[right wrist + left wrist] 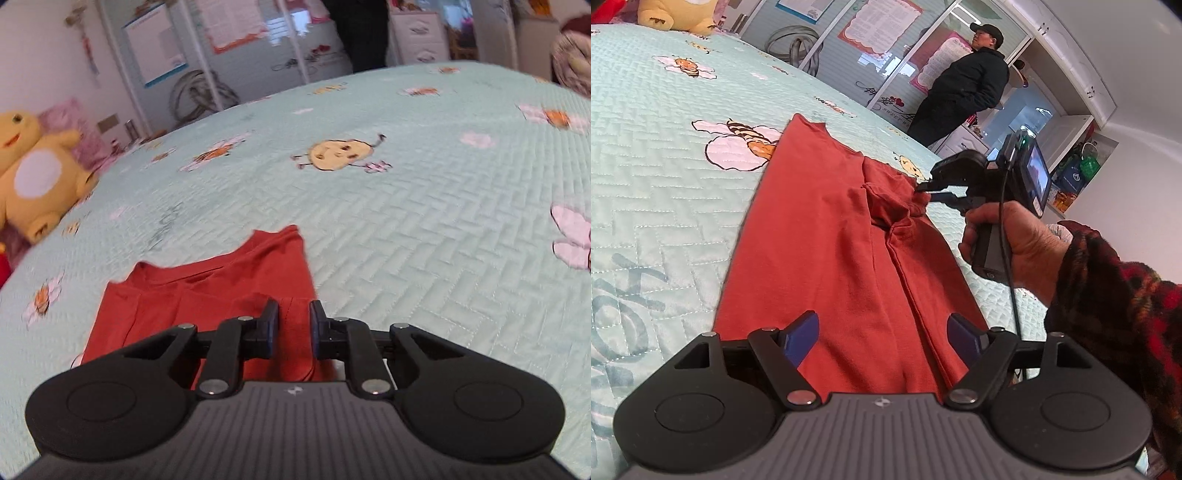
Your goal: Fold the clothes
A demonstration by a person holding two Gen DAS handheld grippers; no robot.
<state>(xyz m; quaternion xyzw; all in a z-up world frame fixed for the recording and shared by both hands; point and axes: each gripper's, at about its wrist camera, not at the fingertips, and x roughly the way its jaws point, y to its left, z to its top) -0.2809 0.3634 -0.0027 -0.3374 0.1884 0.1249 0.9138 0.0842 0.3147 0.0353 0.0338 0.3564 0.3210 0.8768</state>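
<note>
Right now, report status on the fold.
Left gripper open, low over red shirt. Right gripper open at bunched fabric, not clamped. Shirt partly folded on quilt. Nothing in the way.

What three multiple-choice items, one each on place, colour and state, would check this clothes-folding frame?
1. Where does the garment lie?
A. On the quilted bedspread
B. On a wooden floor
C. Over a chair back

2. What colour is the garment?
A. Navy
B. Rust red
C. White

3. How does the left tool stand?
A. Shut on a sleeve
B. Open, with the cloth between its fingers
C. Out of view

Key: 1 A, the pale green bee-print bedspread shows all round the cloth. 2 B, both wrist views show rust red. 3 B, its blue pads stand wide apart, while the right tool reaches the bunched fabric at the far edge.
</note>
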